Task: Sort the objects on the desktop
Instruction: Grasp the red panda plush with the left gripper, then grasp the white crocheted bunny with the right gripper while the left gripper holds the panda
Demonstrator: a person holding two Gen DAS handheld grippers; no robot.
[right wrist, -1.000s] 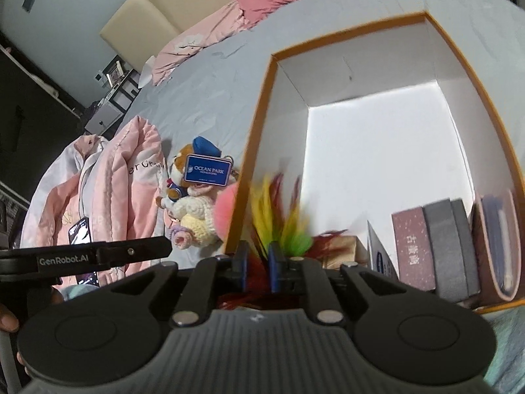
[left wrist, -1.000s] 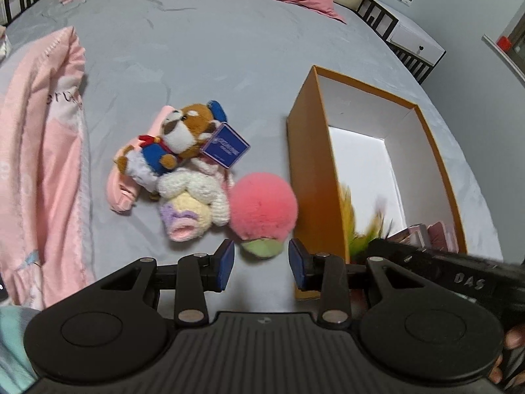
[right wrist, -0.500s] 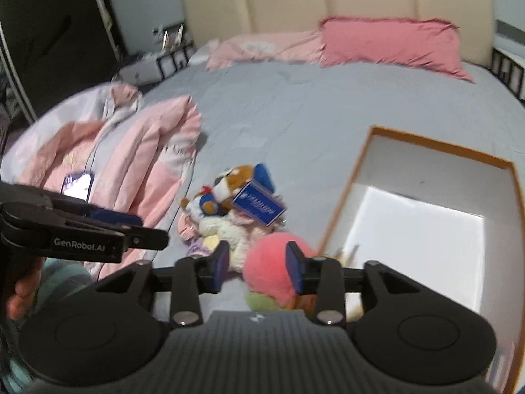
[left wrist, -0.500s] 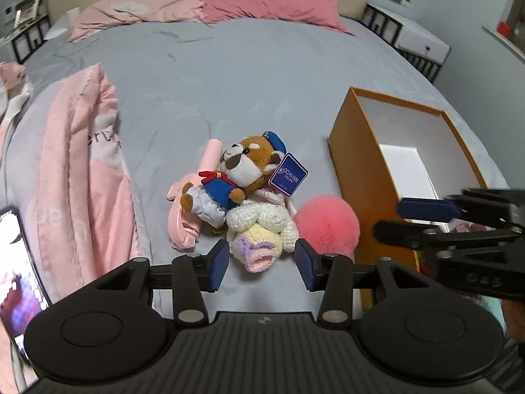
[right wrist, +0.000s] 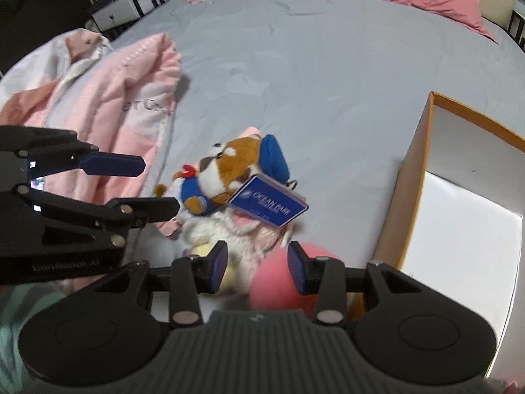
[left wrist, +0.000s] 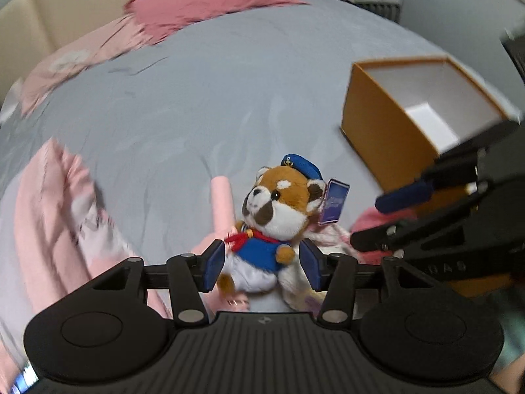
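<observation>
A red panda plush (left wrist: 279, 210) in a blue sailor suit, with a blue tag (right wrist: 269, 205), lies on the grey bed on a pile of soft toys. It also shows in the right wrist view (right wrist: 226, 170). My left gripper (left wrist: 261, 266) is open, its pads either side of the plush's body, not touching. A white crocheted toy (right wrist: 210, 234) and a pink fluffy ball (right wrist: 282, 282) lie beside it. My right gripper (right wrist: 257, 267) is open and empty, just above the ball and crocheted toy. An open orange box (left wrist: 387, 121) stands to the right.
A pink jacket (right wrist: 108, 108) lies spread on the left of the bed. Pink pillows (left wrist: 203, 6) lie at the headboard. A pink roll (left wrist: 223, 203) sticks out behind the plush. The right gripper's fingers (left wrist: 407, 193) reach in from the right in the left wrist view.
My left gripper has come down and forward around the red panda plush. My right gripper, shut on feathers in the box a second ago, has opened, left the box and moved over the toys.
</observation>
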